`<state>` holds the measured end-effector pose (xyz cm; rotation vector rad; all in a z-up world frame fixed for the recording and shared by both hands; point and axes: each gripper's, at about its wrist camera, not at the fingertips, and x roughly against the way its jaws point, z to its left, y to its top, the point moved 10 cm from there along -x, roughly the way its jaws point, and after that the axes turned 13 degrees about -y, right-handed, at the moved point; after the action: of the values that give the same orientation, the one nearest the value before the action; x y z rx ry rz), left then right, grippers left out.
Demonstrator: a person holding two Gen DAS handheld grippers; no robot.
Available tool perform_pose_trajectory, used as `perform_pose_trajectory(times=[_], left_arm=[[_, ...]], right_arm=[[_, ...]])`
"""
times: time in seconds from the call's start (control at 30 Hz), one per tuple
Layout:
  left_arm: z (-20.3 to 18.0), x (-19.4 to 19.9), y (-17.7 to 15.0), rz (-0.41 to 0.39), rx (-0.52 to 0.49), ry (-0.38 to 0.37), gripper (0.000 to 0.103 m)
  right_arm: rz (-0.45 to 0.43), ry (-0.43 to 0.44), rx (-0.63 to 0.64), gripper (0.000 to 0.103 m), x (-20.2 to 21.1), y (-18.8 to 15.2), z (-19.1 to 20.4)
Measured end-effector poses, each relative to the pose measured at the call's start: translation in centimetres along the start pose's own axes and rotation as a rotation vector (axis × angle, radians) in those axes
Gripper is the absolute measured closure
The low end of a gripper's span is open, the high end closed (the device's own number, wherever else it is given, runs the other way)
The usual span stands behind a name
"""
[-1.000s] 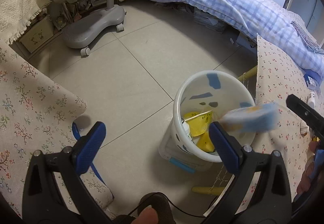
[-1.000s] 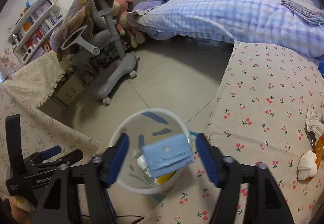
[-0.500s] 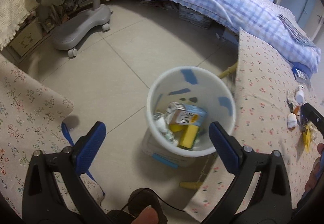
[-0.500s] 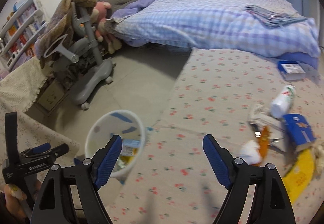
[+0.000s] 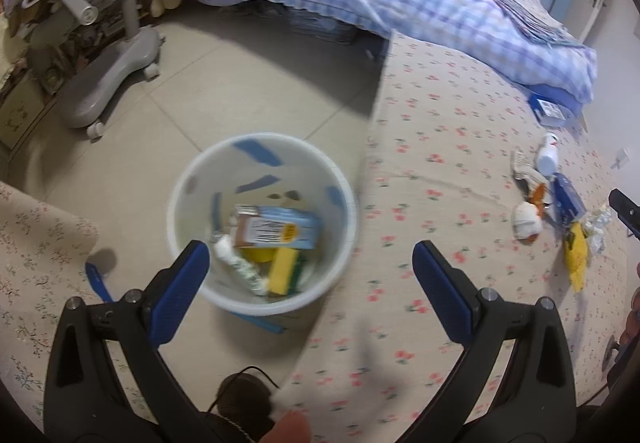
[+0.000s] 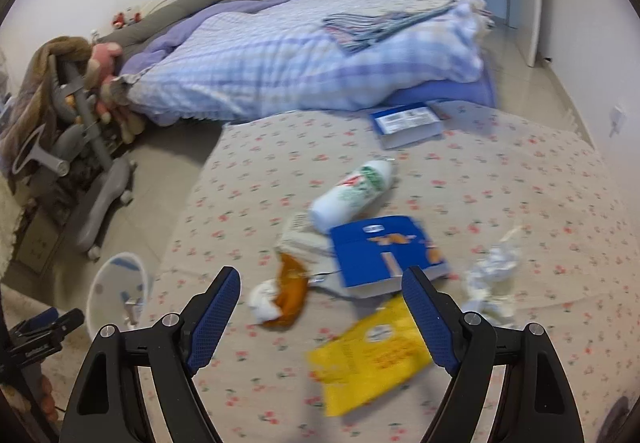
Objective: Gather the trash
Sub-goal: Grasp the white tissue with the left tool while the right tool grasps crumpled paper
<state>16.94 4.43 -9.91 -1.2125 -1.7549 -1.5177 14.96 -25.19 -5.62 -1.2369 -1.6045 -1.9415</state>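
A white bin (image 5: 184, 179) with blue marks stands on the floor beside the floral table; it holds a blue carton (image 5: 280, 229), a yellow sponge and wrappers. My left gripper (image 5: 310, 257) hangs open above the bin's right rim, empty. My right gripper (image 6: 320, 287) is open and empty above a trash pile on the table: a blue box (image 6: 384, 251), a yellow packet (image 6: 372, 359), an orange wrapper (image 6: 290, 289), a white bottle (image 6: 352, 195) and crumpled paper (image 6: 494, 279). The bin (image 6: 120, 295) shows at lower left in the right wrist view.
A bed with a checked blue duvet (image 6: 304, 55) lies behind the table. A blue-and-white box (image 6: 406, 125) sits at the table's far edge. A grey chair base (image 5: 112, 83) stands on the tiled floor at left. A second floral-covered surface (image 5: 36, 243) lies left of the bin.
The blue carton left my right gripper and now lies in the bin. My right gripper swung from over the bin to over the trash pile on the table. The left view shifted toward the table.
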Motion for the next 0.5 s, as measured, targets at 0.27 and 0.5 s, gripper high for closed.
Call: perform_pose_trajectory(times=[0.27,0.5], left_arm=[[-7.1,-2.1,0.2,0.041,-0.062,-0.076,0.002],[-12.5,-5.1,0.2,0.096,-0.093,-0.141,0.002]], right_arm=[[0.055,-0.118,-0.103,0.019,-1.7,0.1,-8.0],[0.132,-0.151,-0.181,0.019,-4.0,-1.2,-12.5]])
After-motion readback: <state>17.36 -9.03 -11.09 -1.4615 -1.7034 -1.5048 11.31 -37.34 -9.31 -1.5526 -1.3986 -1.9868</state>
